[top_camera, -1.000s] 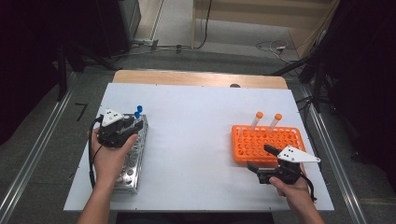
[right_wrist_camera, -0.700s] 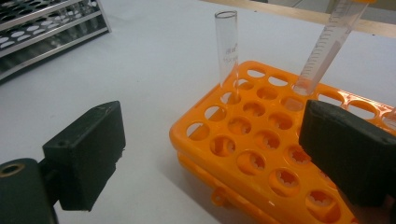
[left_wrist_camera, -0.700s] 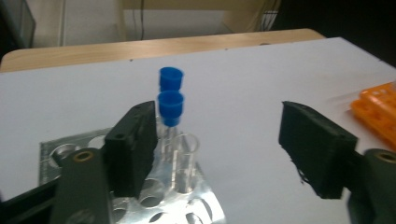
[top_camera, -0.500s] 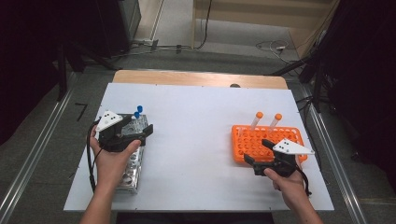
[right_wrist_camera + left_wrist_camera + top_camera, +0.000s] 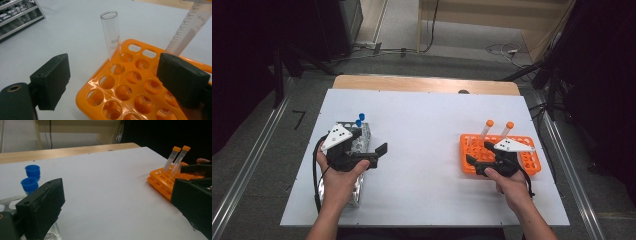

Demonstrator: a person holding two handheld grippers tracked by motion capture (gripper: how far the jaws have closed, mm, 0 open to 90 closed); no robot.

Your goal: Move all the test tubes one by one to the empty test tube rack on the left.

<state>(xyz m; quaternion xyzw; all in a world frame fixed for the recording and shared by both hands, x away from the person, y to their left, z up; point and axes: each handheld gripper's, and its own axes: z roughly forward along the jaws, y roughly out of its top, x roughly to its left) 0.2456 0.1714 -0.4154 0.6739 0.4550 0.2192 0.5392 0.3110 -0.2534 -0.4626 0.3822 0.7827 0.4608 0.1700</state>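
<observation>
— Seen from above? 
— Left gripper (image 5: 379, 154) beside the metal rack (image 5: 353, 145), right gripper (image 5: 476, 162) at the orange rack (image 5: 532, 161) on the white surface (image 5: 427, 135).

— Left gripper view? 
— Fingers (image 5: 41, 206) just opened wide, empty; blue caps (image 5: 31, 178) nearby.

— Right gripper view? 
— Fingers (image 5: 51, 78) wide, closing slightly around nothing; clear open tube (image 5: 112, 35) upright in the orange rack ahead.

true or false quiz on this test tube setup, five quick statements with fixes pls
1. The left gripper holds a blue-capped tube. False: its jaws have just opened and hold nothing.
2. Two blue-capped tubes stand in the metal rack. True.
3. The orange rack is full. False: most holes are empty.
4. An uncapped clear tube stands in the orange rack. True.
5. The right gripper grips an orange-capped tube. False: its jaws are open, touching nothing.
</observation>
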